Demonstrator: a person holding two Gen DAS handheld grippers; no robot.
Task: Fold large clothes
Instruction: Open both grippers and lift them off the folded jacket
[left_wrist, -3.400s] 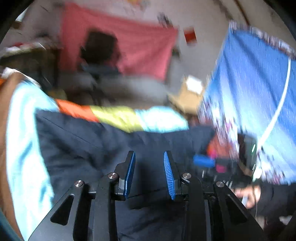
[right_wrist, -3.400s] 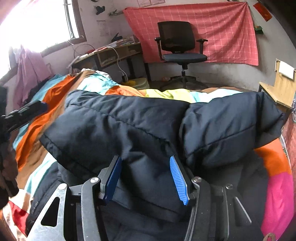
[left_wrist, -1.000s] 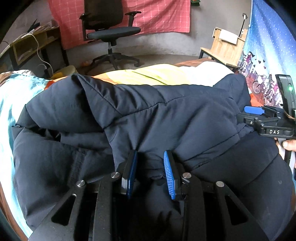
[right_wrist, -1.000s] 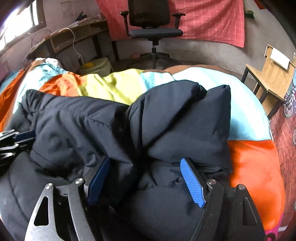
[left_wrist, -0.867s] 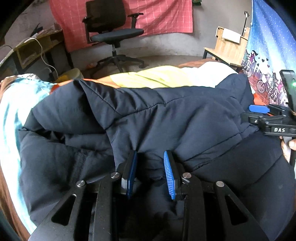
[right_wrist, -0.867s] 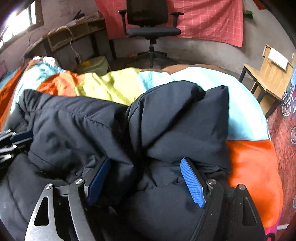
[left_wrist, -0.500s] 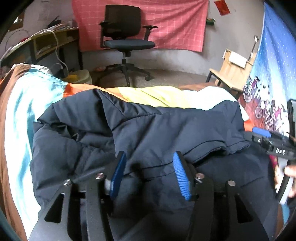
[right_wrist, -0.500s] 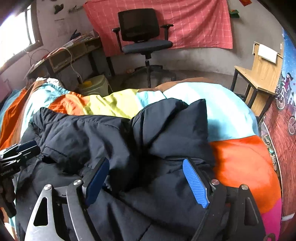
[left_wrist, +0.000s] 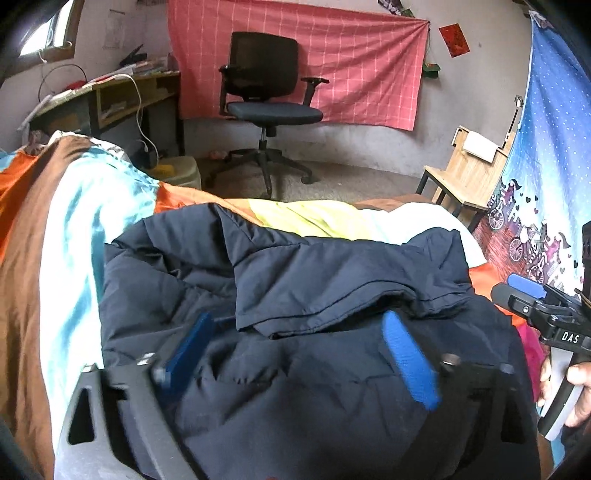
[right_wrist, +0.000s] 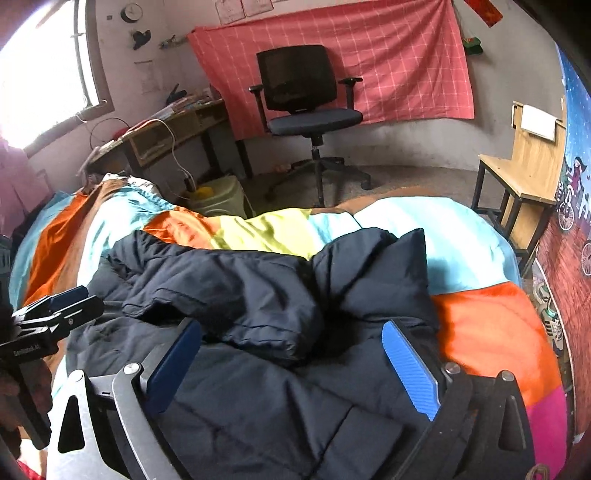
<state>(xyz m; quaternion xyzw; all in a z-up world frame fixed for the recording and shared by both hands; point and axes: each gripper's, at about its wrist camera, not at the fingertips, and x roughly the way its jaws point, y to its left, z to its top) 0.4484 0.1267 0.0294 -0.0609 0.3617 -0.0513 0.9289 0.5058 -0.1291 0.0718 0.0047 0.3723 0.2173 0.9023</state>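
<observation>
Both grippers, left (left_wrist: 295, 354) and right (right_wrist: 291, 363), have their fingers spreading wide with nothing gripped above the dark padded jacket (left_wrist: 332, 280) lying folded on the bed (right_wrist: 491, 325), so clear the fabric fully before regrasping.

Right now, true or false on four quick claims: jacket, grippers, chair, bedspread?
1. The dark jacket lies on the multicoloured bedspread. True.
2. The left gripper is clamped on the jacket. False: its jaws are opening and the pads press on nothing.
3. The right gripper holds a pink shirt. False: it holds nothing, and its jaws are opening above the jacket.
4. A black office chair stands before the red cloth. True.
</observation>
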